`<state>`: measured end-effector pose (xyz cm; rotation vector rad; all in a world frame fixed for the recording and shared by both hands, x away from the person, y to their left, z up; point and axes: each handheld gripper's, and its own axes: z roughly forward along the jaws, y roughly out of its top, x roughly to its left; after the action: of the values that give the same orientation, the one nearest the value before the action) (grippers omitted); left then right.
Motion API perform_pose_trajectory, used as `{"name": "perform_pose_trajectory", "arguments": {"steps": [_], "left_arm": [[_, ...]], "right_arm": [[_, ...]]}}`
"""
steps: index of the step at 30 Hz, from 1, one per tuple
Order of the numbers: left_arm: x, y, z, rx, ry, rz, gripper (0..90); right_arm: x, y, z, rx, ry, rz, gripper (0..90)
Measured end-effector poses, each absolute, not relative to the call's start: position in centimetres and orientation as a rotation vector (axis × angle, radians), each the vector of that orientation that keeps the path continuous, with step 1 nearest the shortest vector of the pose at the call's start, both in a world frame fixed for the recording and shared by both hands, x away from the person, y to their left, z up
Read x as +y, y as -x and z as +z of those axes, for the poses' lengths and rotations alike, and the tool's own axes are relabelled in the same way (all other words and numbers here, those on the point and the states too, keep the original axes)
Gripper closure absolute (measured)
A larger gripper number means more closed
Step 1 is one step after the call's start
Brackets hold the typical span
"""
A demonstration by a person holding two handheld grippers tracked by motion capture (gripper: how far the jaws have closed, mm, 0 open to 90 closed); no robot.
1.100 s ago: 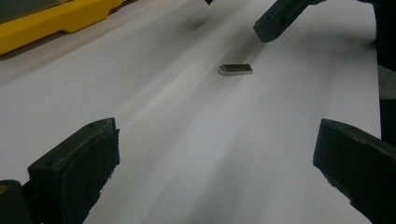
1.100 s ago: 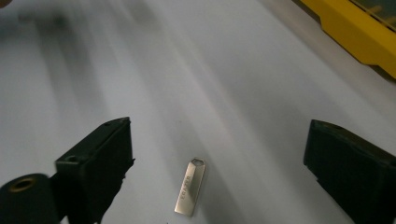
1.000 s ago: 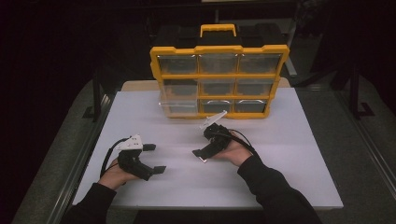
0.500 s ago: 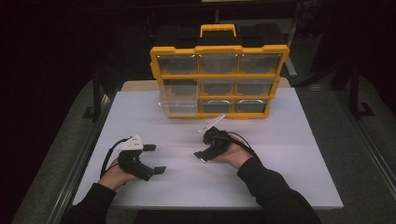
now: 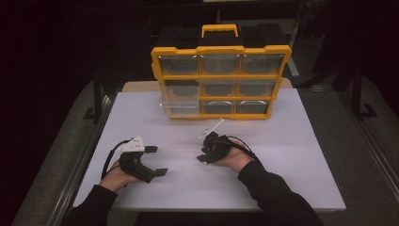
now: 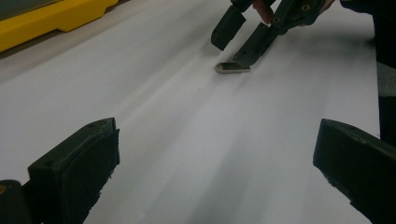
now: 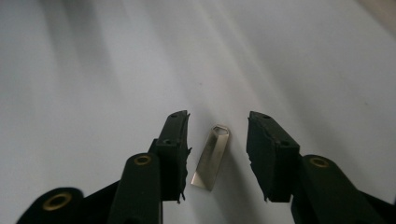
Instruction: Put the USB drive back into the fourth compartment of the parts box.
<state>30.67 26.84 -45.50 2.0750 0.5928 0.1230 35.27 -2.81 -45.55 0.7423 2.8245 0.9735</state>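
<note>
Idle at the left, the left gripper (image 5: 157, 161) rests spread on the table (image 5: 282, 188). Rightward, the right gripper (image 7: 217, 156) has just been closing around a flat metal drive (image 7: 211, 156), not yet pinching; uneven contact could skid it sideways.

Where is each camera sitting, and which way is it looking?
High view: above the person's side, facing forward and down on the white table and yellow organizer box; both forearms, left gripper, right gripper.
Left gripper view: rides on the left gripper, looking along the tabletop between its wide-apart jaws towards the right gripper.
Right gripper view: rides on the right gripper, looking down; its jaws have just been closing around the small metal piece, gaps either side.
Shared: both gripper views show the metal piece.
</note>
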Motion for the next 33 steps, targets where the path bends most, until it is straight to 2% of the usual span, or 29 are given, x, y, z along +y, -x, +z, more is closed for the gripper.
{"name": "perform_pose_trajectory", "arguments": {"steps": [9,33], "left_arm": [[26.86,-30.68,-45.51,0.594,-2.074,0.122,0.0],[26.84,-30.64,-45.49,0.591,-2.076,0.122,0.0]], "right_arm": [[-2.63,-35.14,-46.01,2.846,-0.721,0.924,67.5],[-2.44,-34.81,-46.31,2.842,-0.689,0.858,77.7]]}}
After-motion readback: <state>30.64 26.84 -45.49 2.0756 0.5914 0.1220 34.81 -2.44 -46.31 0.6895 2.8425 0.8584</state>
